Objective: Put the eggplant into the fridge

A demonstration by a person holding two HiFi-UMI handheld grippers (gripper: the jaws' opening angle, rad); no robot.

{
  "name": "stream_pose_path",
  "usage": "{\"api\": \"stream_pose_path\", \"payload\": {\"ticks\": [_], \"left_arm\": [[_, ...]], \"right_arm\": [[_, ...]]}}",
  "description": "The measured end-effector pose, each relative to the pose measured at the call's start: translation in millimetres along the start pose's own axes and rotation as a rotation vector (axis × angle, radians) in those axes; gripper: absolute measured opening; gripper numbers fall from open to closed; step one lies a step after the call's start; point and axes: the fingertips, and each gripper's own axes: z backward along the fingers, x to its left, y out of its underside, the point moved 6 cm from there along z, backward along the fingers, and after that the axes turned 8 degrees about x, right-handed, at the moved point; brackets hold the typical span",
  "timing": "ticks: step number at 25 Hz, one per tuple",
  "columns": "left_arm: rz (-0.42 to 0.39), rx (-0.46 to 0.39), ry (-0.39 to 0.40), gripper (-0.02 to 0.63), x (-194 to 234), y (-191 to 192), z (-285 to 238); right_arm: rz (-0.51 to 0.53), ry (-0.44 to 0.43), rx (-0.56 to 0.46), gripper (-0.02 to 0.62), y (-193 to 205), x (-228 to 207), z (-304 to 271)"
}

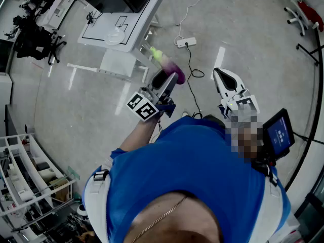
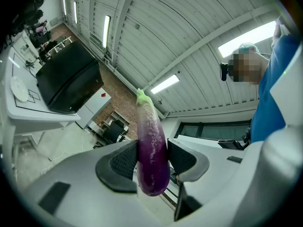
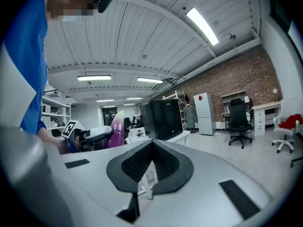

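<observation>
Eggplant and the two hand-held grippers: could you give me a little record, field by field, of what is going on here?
Eggplant: purple, held in the air, green stem end sticking out past the jaws
Left gripper: shut on the eggplant
Right gripper: jaws together, nothing between them
Fridge: black box on a white table, ahead of the person
Task stage: eggplant picked up, not yet in the fridge

Left claw at 11 o'clock from chest, tipped slightly up, jaws clamped on eggplant, left forearm bare, right claw at 1 o'clock, jaws closed together, empty
</observation>
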Motion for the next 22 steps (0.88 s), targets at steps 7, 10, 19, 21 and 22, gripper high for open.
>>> {"api": "stream_pose_path", "payload": {"ticks": [7, 10, 19, 21, 22], "left_arm": [[-0.002, -0.004, 0.001, 0.199, 0.7, -1.3, -1.1], [0.001, -0.006, 0.003, 0.199, 1.4, -2.0, -0.8], [0.007, -0.006, 0.024, 0.199, 10.0, -7.9, 10.2], [0.009, -0.006, 0.028, 0.199, 11.5, -9.0, 12.5], [0.011, -0.004, 0.030, 0.199, 12.5, -9.3, 13.7]], "right_arm": [[-0.001, 0.004, -0.012, 0.003, -6.7, -1.4, 0.2], [-0.016, -0.002, -0.039, 0.003, -4.9, -2.7, -0.1], [-0.021, 0.022, -0.051, 0.003, -7.0, 8.1, -8.1], [-0.019, 0.027, -0.052, 0.003, -8.1, 11.0, -9.4], [-0.020, 0.031, -0.052, 0.003, -8.3, 12.7, -9.9]]}}
